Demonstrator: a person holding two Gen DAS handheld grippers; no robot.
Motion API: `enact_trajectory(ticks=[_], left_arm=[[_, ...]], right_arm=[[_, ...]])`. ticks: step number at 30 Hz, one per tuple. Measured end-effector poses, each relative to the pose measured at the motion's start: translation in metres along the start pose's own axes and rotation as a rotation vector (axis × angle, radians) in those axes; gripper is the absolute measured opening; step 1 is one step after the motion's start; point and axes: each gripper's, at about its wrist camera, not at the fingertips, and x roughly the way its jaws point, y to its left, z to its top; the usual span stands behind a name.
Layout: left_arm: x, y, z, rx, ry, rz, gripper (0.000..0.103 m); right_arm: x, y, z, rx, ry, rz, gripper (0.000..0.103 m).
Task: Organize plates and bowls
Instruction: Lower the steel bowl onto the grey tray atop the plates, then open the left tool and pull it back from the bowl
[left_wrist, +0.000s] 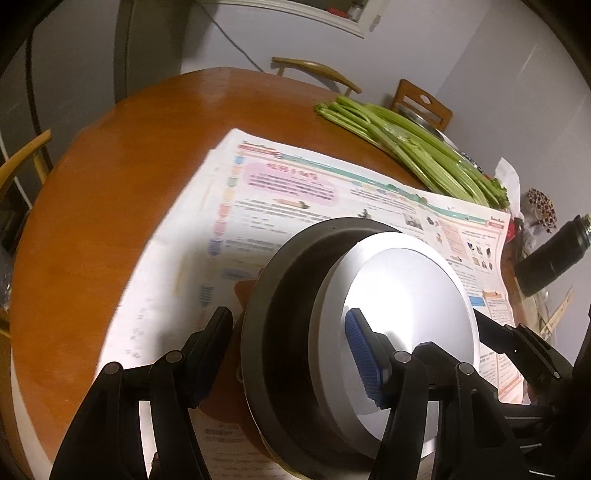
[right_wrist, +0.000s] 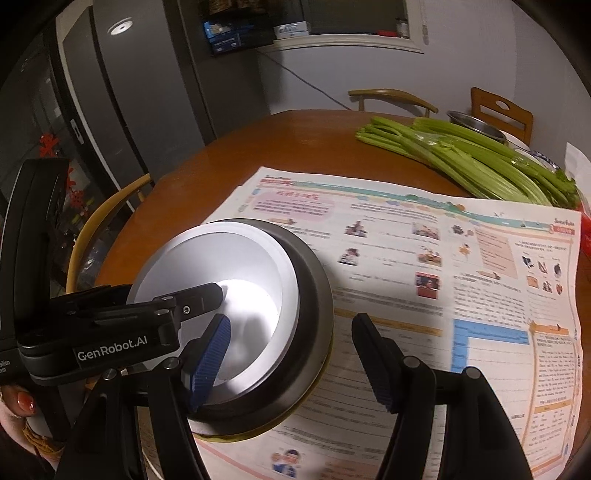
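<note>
A nested stack sits near the front of a round brown wooden table (left_wrist: 92, 192), on a spread colour-printed newspaper (left_wrist: 295, 192). The stack comprises a shallow white round plate (left_wrist: 413, 295) set inside a dark grey round bowl (left_wrist: 280, 295), with a yellowish rim visible beneath the bowl in the right wrist view.

Left gripper (left_wrist: 288, 354): black, with blue ribbed pads. Its jaws straddle the left wall of the stack, one finger outside the dark bowl, the other over the white plate's inner face. The outer pad is hidden by its finger, so I cannot tell whether the jaws pinch the wall or merely stand around it.

Right gripper (right_wrist: 295, 365): its jaws straddle the right wall of the same stack, the left finger inside over the white plate (right_wrist: 221, 273), the right finger outside above the newspaper (right_wrist: 424, 258). A clear gap shows between the outer finger and the dark bowl (right_wrist: 314, 295); the jaws stand spread, not clamped. The left gripper's black body, labelled "GenRobot.AI", reaches into the plate from the left in this view. A hand with a painted nail (right_wrist: 22, 402) shows at the lower left edge.

Far right on the table lies a bundle of green celery stalks (right_wrist: 480, 158), with a metal bowl (right_wrist: 476, 125) behind it. A black bottle (left_wrist: 550, 258) lies at the right edge. Wooden chairs (right_wrist: 502, 110) stand round the table.
</note>
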Motion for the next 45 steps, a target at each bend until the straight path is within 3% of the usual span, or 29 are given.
enact_trajectory(ticks=[14, 24, 31, 35, 40, 45], left_arm=[[0.019, -0.047, 0.002, 0.054, 0.014, -0.034, 0.065], [0.013, -0.053, 0.000, 0.055, 0.012, -0.067, 0.065], [-0.013, -0.048, -0.003, 0.061, -0.047, -0.025, 0.065], [-0.037, -0.047, -0.009, 0.070, -0.104, 0.008, 0.065], [-0.071, -0.051, -0.030, 0.089, -0.178, 0.069, 0.066], [-0.091, -0.055, -0.063, 0.096, -0.212, 0.098, 0.069]], right_arm=[[-0.014, -0.039, -0.011, 0.041, -0.005, -0.041, 0.068], [-0.019, -0.045, -0.013, 0.049, -0.016, -0.056, 0.068], [-0.030, -0.037, -0.012, 0.049, -0.045, -0.066, 0.068], [-0.048, -0.030, -0.014, 0.039, -0.103, -0.100, 0.068], [-0.077, -0.019, -0.025, 0.020, -0.190, -0.112, 0.068], [-0.092, -0.013, -0.050, 0.012, -0.191, -0.110, 0.068]])
